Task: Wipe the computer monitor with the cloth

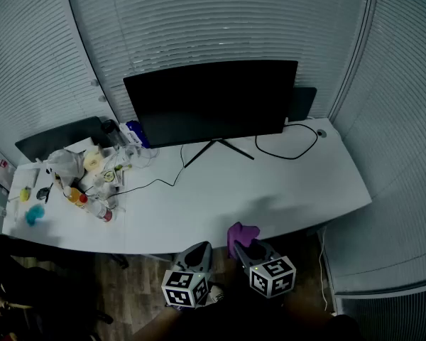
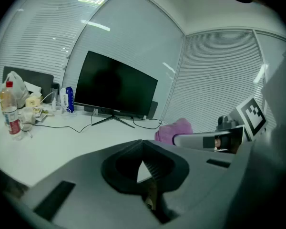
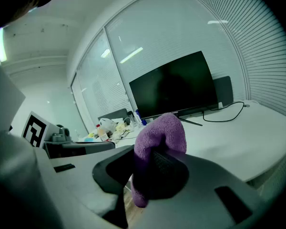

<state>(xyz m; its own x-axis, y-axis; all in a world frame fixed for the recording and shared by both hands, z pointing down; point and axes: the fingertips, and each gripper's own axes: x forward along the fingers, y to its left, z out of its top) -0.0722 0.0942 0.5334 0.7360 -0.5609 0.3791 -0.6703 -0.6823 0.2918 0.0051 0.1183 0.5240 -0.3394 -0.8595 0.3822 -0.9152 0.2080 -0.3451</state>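
Note:
A wide black monitor (image 1: pixel 213 101) stands on its stand at the back of the white desk (image 1: pixel 284 190), its screen dark; it also shows in the left gripper view (image 2: pixel 115 87) and the right gripper view (image 3: pixel 174 87). My right gripper (image 1: pixel 243 239) is shut on a purple cloth (image 3: pixel 159 137), held just off the desk's near edge, well short of the monitor. The cloth (image 1: pixel 241 233) bulges above the jaws. My left gripper (image 1: pixel 196 256) hangs beside it, below the desk edge, jaws closed with nothing between them (image 2: pixel 145 168).
Bottles, a plastic bag and small clutter (image 1: pixel 85 180) crowd the desk's left end. A black cable (image 1: pixel 291 144) loops at the right of the monitor stand, another cable (image 1: pixel 153 183) runs left. Blinds cover the walls behind. A dark chair back (image 1: pixel 57 137) stands at the far left.

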